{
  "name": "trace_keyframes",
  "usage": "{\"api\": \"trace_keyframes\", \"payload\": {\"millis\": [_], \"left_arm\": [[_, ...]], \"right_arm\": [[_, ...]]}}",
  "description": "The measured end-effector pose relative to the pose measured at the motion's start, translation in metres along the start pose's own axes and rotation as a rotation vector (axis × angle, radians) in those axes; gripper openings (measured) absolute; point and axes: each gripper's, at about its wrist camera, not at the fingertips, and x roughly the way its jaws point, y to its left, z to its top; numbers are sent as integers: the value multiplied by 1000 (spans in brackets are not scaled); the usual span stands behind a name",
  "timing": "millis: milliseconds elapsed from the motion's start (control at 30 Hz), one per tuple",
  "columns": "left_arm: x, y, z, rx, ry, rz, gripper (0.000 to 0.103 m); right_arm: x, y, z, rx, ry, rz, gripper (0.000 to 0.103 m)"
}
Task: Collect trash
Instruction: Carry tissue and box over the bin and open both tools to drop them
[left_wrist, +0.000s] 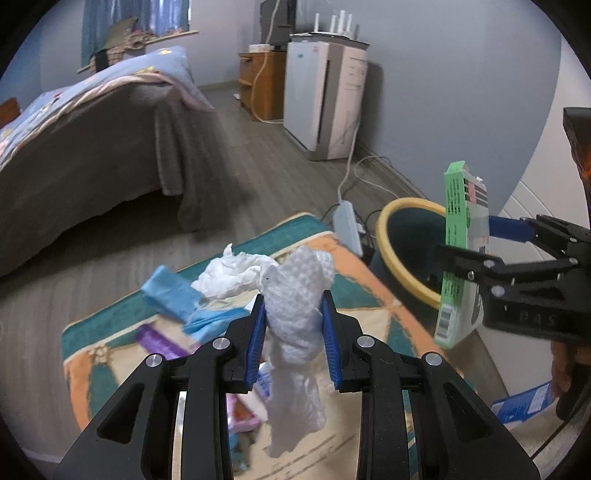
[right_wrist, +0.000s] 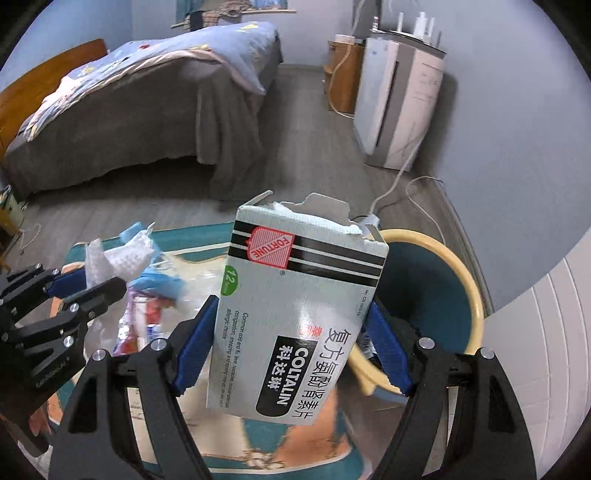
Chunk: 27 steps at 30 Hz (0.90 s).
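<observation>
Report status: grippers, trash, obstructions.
Left gripper shut on white foam wrap. Right gripper shut on torn medicine box, near bin. Nothing blocking bin mouth.

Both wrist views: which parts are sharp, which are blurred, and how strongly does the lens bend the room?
Left wrist view: the white paper towel in the left gripper is sharp; the rug below is smeared. Right wrist view: the medicine box text reads clearly in the right gripper; the trash bin rim is soft. Both: walls curve strongly, corners black.
</observation>
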Motion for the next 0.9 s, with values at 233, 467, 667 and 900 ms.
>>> {"api": "trace_keyframes", "payload": {"millis": [233, 467, 667, 900], "left_arm": [[15, -36, 7, 57, -3, -10, 30], [29, -71, 18, 98, -14, -47, 30], [42, -105, 33, 128, -24, -80, 30], [65, -138, 47, 175, -8, -135, 30]], "right_arm": [[1, -50, -9, 73, 4, -1, 77], [5, -97, -12, 158, 10, 16, 77], [13, -142, -15, 247, 18, -7, 77], [30, -184, -22, 356, 35, -31, 77]]}}
